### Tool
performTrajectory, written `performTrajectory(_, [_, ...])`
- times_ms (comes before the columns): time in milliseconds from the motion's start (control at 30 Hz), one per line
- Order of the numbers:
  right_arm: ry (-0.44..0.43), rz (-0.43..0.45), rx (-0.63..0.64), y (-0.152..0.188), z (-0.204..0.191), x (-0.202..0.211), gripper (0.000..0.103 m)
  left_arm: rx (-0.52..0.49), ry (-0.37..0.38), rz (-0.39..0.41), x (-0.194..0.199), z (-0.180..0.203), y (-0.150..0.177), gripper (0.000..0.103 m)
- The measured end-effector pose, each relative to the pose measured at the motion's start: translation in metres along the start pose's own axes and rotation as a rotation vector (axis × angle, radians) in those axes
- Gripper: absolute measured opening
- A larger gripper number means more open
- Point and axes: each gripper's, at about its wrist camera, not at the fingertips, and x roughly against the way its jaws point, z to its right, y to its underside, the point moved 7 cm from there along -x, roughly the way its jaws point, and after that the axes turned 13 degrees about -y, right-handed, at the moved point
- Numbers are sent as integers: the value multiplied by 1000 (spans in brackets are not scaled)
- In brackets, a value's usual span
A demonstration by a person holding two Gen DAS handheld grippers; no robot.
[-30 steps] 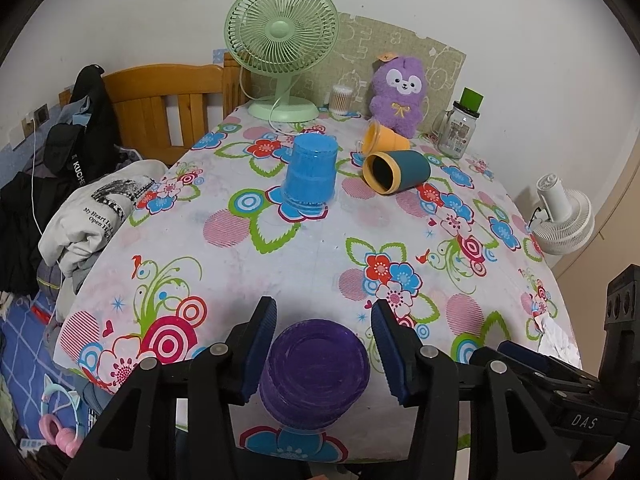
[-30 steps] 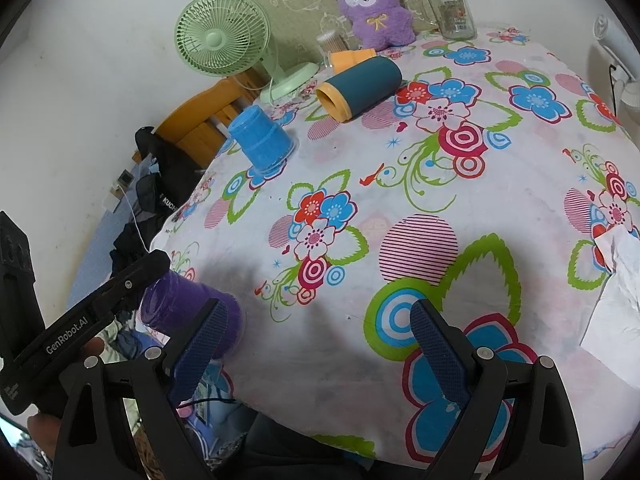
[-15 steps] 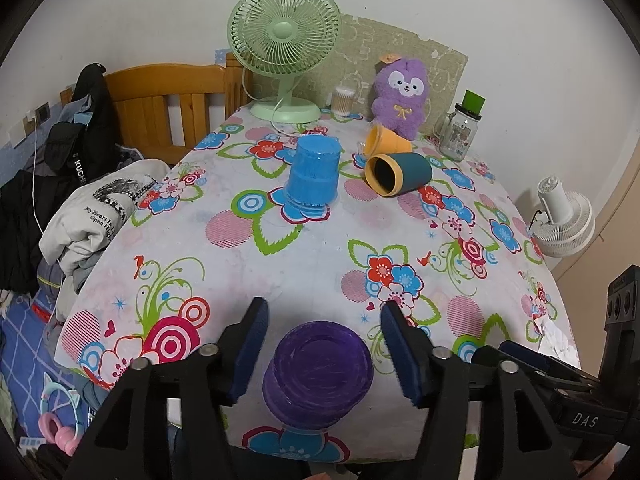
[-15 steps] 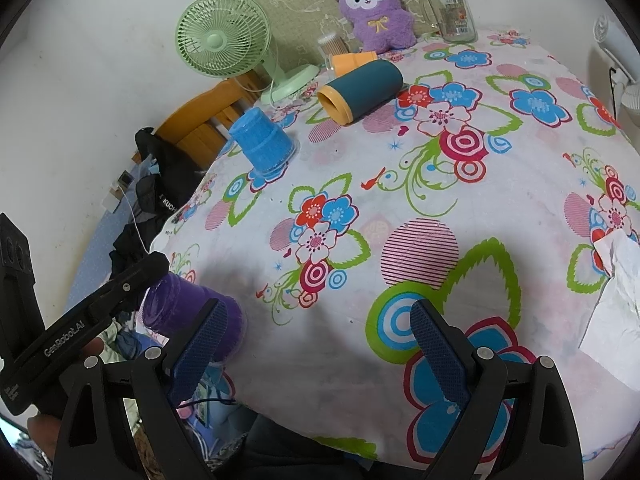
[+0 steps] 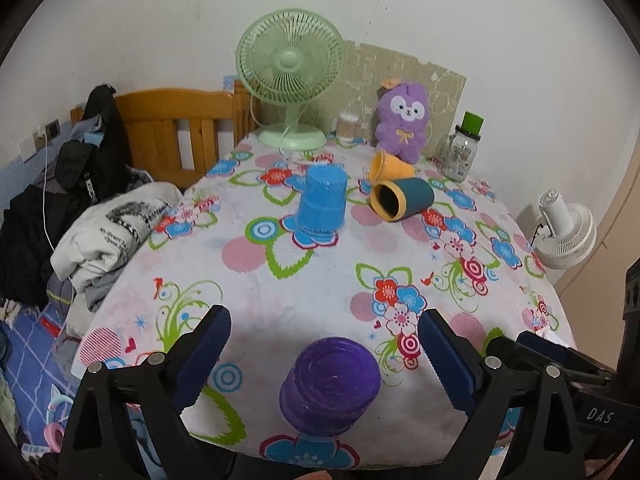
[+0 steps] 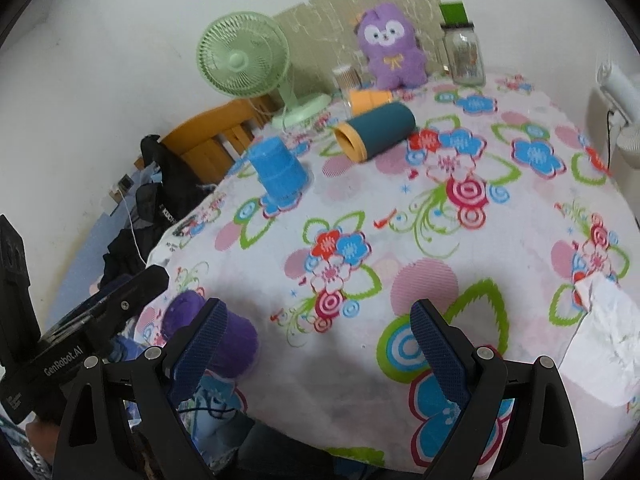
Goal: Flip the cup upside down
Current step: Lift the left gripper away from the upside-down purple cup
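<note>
We see purple cup [image 5: 330, 384] inverted near table [image 5: 280, 288] front edge, between spread fingers of left gripper [image 5: 324, 356] — no contact. Right gripper [image 6: 320, 344] also spread, empty. Risk: finger sweep on withdrawal nudges cup off edge.

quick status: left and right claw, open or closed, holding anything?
Left claw: open, holding nothing; the upside-down purple cup stands between its fingers, untouched.
Right claw: open, empty, over the tablecloth.
</note>
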Motion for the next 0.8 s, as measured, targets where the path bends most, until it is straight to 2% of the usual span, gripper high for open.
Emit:
performTrajectory(167, [0,36,48,-8,-15,7,95,-2,-13,55,11,-4,-6,100])
performTrajectory(433, [-3,67,91,-12,-31,14,98,-1,-25,96,22,-11,-9,102])
performTrajectory(800, [-7,75,108,-11,-40,17,98,2,-17,105,26,-12,-8,102])
